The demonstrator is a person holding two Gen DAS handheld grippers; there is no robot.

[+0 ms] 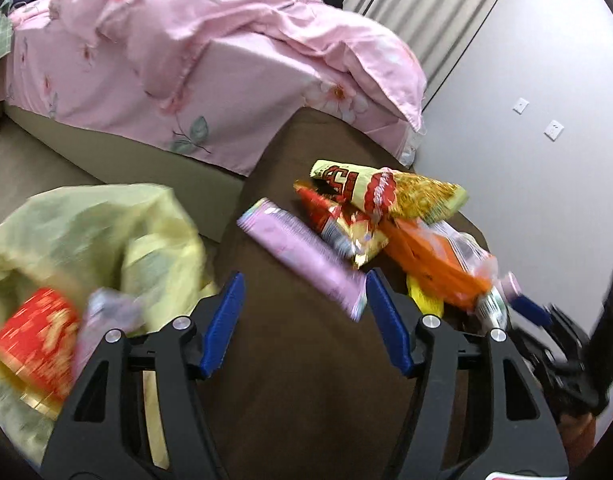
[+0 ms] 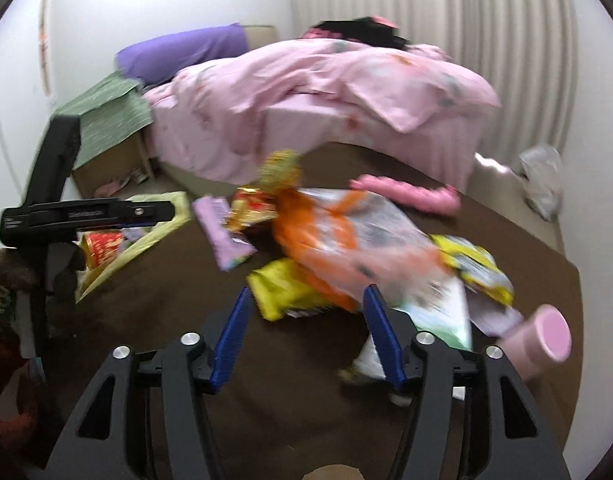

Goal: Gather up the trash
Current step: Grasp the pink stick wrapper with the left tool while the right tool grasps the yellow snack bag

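Snack wrappers lie heaped on a brown table (image 1: 306, 380): a purple wrapper (image 1: 306, 256), a yellow and red snack bag (image 1: 386, 192) and an orange plastic bag (image 1: 434, 260). My left gripper (image 1: 304, 280) is open above the table, with the purple wrapper's end beside its right finger. A pale yellow trash bag (image 1: 86, 232) to its left holds a red packet (image 1: 34, 340). My right gripper (image 2: 306, 294) is open and holds nothing; a yellow packet (image 2: 282, 284) lies just beyond its tips. A pink cup (image 2: 542, 336) lies on its side at the right.
A bed with a pink duvet (image 2: 326, 80) stands behind the table. A pink fluffy thing (image 2: 406, 196) rests at the table's far edge, with a clear plastic bag (image 2: 542, 184) by the wall. A green-covered nightstand (image 2: 106, 112) stands at the left.
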